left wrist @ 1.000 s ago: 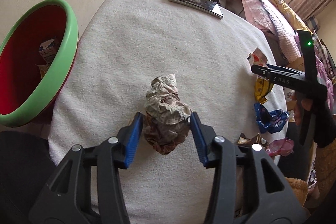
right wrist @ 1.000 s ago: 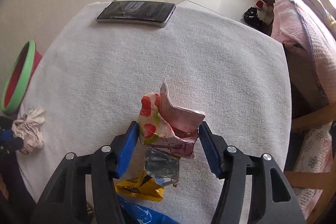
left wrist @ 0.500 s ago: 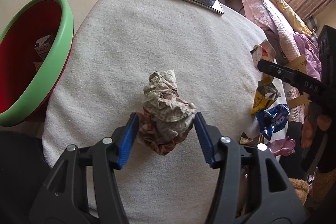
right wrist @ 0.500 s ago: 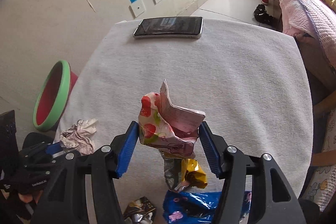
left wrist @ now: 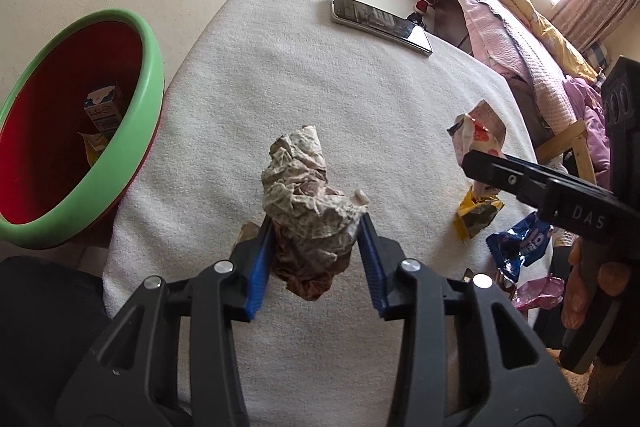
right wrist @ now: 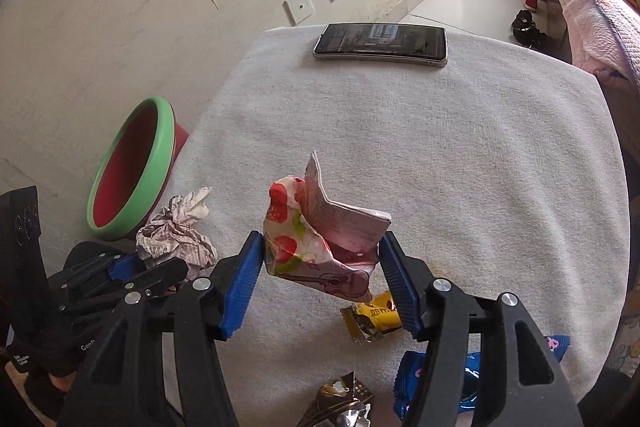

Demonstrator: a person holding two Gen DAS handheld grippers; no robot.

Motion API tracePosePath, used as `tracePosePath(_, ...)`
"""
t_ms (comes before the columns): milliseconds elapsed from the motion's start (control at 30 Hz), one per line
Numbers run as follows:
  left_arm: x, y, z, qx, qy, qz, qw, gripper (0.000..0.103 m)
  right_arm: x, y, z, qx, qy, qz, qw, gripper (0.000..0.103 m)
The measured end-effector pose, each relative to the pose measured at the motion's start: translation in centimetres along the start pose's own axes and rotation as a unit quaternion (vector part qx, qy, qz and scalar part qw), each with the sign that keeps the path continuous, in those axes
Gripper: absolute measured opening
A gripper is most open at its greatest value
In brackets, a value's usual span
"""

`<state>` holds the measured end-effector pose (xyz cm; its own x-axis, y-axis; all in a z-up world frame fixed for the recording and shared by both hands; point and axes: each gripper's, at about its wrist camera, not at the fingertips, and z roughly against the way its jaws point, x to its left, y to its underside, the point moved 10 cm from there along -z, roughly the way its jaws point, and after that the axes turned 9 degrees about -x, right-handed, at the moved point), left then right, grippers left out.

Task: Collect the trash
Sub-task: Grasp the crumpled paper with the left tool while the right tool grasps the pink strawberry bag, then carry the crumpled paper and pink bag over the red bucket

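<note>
A crumpled paper wad (left wrist: 304,203) sits on the white-towelled table (left wrist: 320,99) between the blue pads of my left gripper (left wrist: 316,223). The jaws are closing and both pads press its sides. From the right wrist view the same wad (right wrist: 176,235) and the left gripper (right wrist: 132,267) lie at the lower left. My right gripper (right wrist: 320,239) is shut on a pink strawberry-print carton (right wrist: 320,239) held above the table. That carton (left wrist: 480,127) also shows in the left wrist view, over the table's right side. A red basin with a green rim (left wrist: 136,131) stands off the table's left edge.
A phone (right wrist: 380,41) lies at the table's far edge. A yellow wrapper (right wrist: 374,319), a blue wrapper (right wrist: 472,379) and a dark gold wrapper (right wrist: 340,403) lie near the front right. A milk carton (left wrist: 102,109) lies in the basin. A bed stands to the right.
The left jaws widened a little, then closed onto the paper wad. The right gripper rose with the carton, leaving the yellow wrapper on the table.
</note>
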<state>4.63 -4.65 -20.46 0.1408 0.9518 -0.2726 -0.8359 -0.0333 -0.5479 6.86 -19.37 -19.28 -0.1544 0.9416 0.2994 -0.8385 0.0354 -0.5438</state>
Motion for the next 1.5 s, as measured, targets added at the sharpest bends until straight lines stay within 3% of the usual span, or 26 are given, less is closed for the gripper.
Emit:
tracePosePath(767,1.7,-1.4,1.7,-0.027,-0.013,0.021,0.9993,0.039,4.2,-0.8,0.5,-0.007,-0.033,0.019,0.999,0.059)
tracePosePath(1500,8.7,-4.6,5.7,-0.072,-0.080,0.036,0.9936,0.039,11.1,-1.1,-0.4,0.001,-0.077,0.068,0.995,0.059)
